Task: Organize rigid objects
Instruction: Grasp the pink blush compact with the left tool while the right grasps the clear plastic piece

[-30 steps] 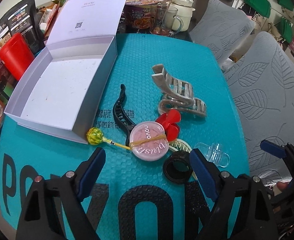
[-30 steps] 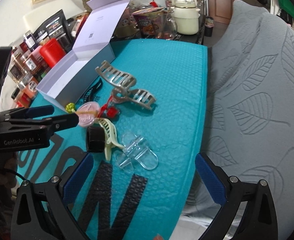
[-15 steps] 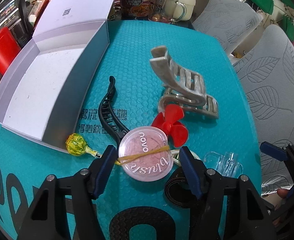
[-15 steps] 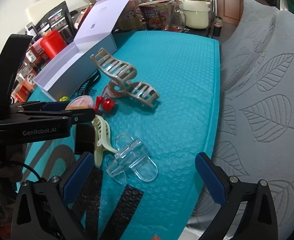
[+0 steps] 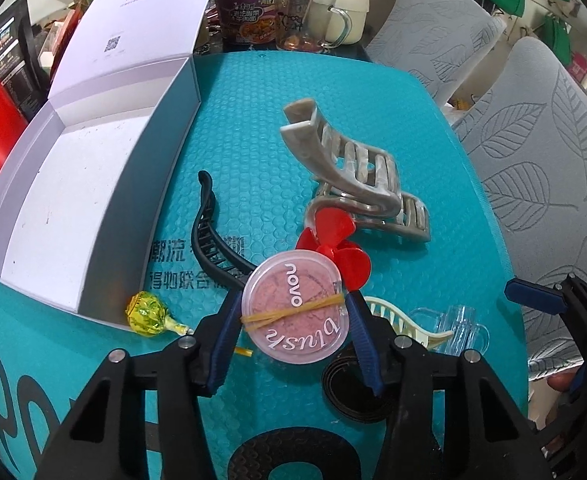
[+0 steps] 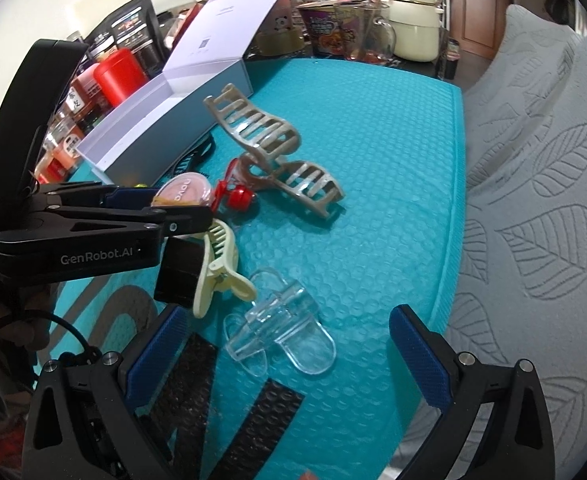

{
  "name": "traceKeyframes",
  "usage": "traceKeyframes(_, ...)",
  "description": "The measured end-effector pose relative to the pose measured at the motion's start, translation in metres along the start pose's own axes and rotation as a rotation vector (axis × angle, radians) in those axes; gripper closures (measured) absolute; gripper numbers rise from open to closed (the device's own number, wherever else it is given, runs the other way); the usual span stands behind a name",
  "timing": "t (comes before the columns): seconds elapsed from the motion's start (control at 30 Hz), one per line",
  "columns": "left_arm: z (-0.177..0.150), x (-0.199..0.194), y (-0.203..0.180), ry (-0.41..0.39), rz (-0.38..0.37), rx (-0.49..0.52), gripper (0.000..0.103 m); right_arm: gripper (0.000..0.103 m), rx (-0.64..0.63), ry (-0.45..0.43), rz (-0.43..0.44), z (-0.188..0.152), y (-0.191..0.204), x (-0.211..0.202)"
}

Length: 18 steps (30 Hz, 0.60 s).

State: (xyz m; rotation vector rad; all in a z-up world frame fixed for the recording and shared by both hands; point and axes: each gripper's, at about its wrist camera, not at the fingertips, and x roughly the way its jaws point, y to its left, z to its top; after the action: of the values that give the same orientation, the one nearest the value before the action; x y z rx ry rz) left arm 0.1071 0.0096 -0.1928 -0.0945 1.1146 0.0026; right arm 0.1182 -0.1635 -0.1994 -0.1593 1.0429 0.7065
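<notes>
On the teal mat (image 5: 253, 120) beside the open box (image 5: 53, 184), our left gripper (image 5: 293, 320) pinches the blush compact (image 5: 295, 308); right gripper (image 6: 289, 356) hangs open. Next: lift and box it, probably.

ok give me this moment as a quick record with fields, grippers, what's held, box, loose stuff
left gripper: closed on the blush compact, fingers at its sides
right gripper: open, holding nothing, above the clear clip
box: open, lid up, nothing visible inside
loose on mat: beige claw clip, black clip, red propeller, lollipop, cream clip
</notes>
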Motion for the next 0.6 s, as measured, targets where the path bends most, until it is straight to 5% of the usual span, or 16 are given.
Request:
traceKeyframes(0.43,-0.012,-0.019,0.023,0.005,0.007,-0.050,0.051,0.024,-0.076,0.024,-0.025,-0.007,0.018,0.017)
traceKeyframes(0.6,-0.019,-0.024,0.028,-0.001,0.006,-0.069,0.051,0.056,-0.108,-0.010,-0.048,-0.007,0.022,0.013)
